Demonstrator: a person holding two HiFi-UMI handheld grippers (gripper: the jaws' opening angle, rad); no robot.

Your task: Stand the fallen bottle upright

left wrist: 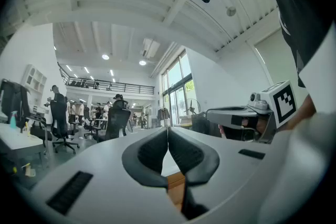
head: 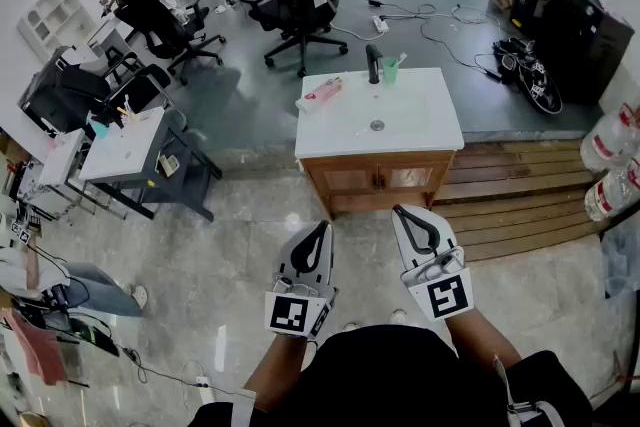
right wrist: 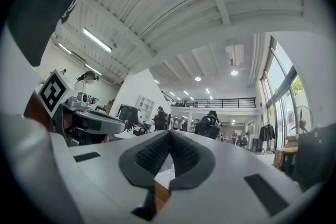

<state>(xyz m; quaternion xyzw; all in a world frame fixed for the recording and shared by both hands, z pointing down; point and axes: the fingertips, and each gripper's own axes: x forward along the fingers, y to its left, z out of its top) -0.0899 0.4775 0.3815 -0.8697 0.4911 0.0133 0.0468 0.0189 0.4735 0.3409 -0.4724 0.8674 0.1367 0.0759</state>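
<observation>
Far-off fallen bottle (head: pixel 322 92) lies on the vanity top (head: pixel 430 130) (details too small).

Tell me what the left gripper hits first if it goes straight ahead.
The left gripper would probably meet the sink cabinet at its front, just under the white top; nothing shows in between. Height is hard to judge.

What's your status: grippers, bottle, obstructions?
Left gripper and right gripper shut, empty, short of the vanity. Bottle lying flat atop it, left side. Nothing in between.
</observation>
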